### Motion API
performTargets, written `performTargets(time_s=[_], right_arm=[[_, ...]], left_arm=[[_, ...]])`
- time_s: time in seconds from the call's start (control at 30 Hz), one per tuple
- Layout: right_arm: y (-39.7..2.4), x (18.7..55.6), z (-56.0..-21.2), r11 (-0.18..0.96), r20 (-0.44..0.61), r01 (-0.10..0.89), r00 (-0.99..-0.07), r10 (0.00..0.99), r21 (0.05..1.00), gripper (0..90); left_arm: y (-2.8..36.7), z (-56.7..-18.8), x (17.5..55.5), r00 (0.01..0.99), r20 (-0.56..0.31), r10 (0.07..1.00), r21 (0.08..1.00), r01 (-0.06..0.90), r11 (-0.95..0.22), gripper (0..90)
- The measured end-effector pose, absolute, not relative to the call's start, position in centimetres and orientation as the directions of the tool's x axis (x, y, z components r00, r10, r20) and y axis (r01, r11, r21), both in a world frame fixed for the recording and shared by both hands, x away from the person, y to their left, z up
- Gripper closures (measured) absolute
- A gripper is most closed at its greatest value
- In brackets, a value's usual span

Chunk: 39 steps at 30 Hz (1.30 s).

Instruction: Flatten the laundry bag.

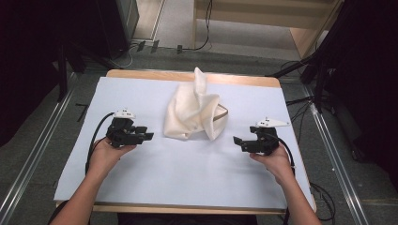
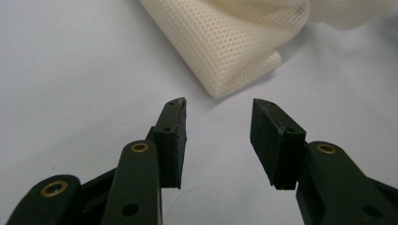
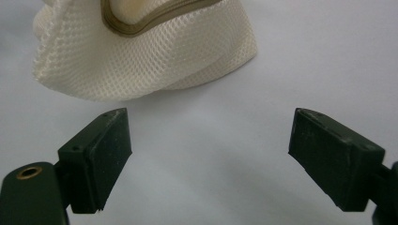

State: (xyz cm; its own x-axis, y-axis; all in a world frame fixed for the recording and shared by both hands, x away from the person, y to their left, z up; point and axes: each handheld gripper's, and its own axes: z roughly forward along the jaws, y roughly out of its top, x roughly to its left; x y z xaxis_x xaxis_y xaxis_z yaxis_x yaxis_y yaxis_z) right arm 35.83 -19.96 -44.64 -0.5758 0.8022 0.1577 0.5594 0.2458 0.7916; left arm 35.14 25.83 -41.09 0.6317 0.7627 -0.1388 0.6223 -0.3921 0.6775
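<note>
A cream mesh bag (image 1: pixel 195 112) lies crumpled in the middle of the white table top (image 1: pixel 187 164), one corner sticking up; a tan trimmed edge shows on its right side. My left gripper (image 1: pixel 149 136) is held left of the bag, pointing right at it, jaws open and empty. In the left gripper view (image 2: pixel 218 110) the bag's folded lower edge (image 2: pixel 234 51) lies just beyond the tips. My right gripper (image 1: pixel 236 140) is held right of the bag, pointing left, jaws wide open and empty. In the right gripper view (image 3: pixel 209 115) the mesh bag (image 3: pixel 155 56) with its tan trim lies just ahead.
The white sheet covers a wooden table (image 1: pixel 234 78). Cables (image 1: pixel 197 47) and dark stands lie on the floor beyond and beside it. A wooden shelf unit (image 1: pixel 281 18) stands at the back.
</note>
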Motion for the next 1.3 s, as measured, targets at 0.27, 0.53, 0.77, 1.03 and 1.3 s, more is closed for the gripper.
performTargets(time_s=[0.27,0.53,0.77,1.03,1.3], right_arm=[[-19.8,35.7,-45.1,0.26,0.162,0.583,-0.573,0.803,0.77,24.4],[-20.3,35.5,-44.9,0.251,0.186,0.583,-0.586,0.788,0.773,32.4],[-20.4,35.0,-44.7,0.257,0.179,0.583,-0.585,0.791,0.77,38.1],[-20.6,34.7,-44.8,0.273,0.175,0.592,-0.588,0.79,0.758,40.9],[-20.7,34.8,-44.9,0.272,0.183,0.594,-0.592,0.785,0.757,43.8]], left_arm=[[26.3,-41.1,35.2,0.623,-0.183,0.76,0.68,0.639,-0.36,48.6],[26.4,-41.4,35.5,0.614,-0.219,0.758,0.653,0.67,-0.354,45.2],[25.4,-41.4,35.3,0.635,-0.22,0.74,0.651,0.661,-0.373,42.7],[24.7,-41.2,35.2,0.652,-0.226,0.724,0.662,0.648,-0.377,42.1],[24.4,-40.8,35.4,0.654,-0.241,0.717,0.662,0.651,-0.371,42.3]])
